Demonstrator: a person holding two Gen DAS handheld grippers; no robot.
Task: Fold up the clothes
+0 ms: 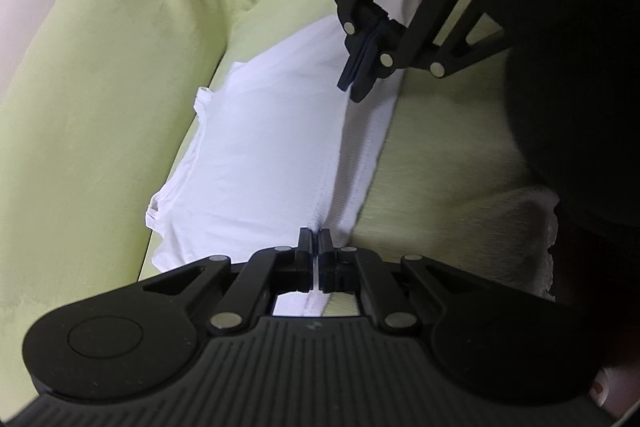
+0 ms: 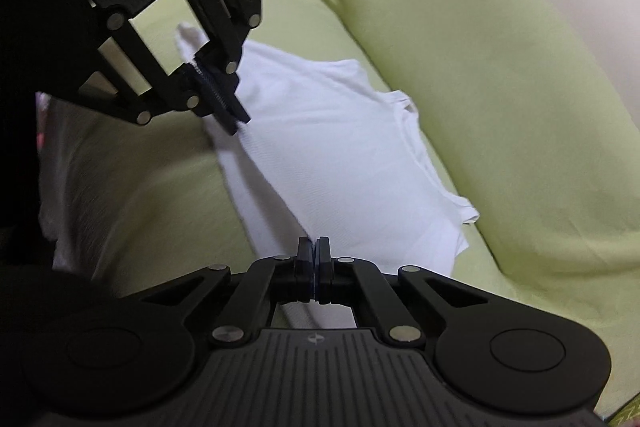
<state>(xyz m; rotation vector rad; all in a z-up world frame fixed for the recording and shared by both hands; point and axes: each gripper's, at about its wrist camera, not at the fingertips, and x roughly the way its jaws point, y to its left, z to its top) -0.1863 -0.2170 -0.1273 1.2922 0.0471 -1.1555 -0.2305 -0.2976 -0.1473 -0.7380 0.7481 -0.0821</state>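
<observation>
Left wrist view: a white garment [image 1: 260,155] lies partly folded on a light green sheet [image 1: 88,131]. The left gripper [image 1: 314,239], at the lower edge, has its jaws pressed together on the garment's ribbed hem, with white cloth visible between and below them. Farther along the same hem, the right gripper [image 1: 358,83] reaches in from above, its jaws likewise pinched on the raised fold.

Right wrist view: the right gripper [image 2: 314,247] is clamped narrow on the near edge of the white garment [image 2: 340,155]. The left gripper [image 2: 234,115] enters from upper left, closed on the cloth, a tuft protruding behind it. The green sheet [image 2: 500,107] surrounds the garment.
</observation>
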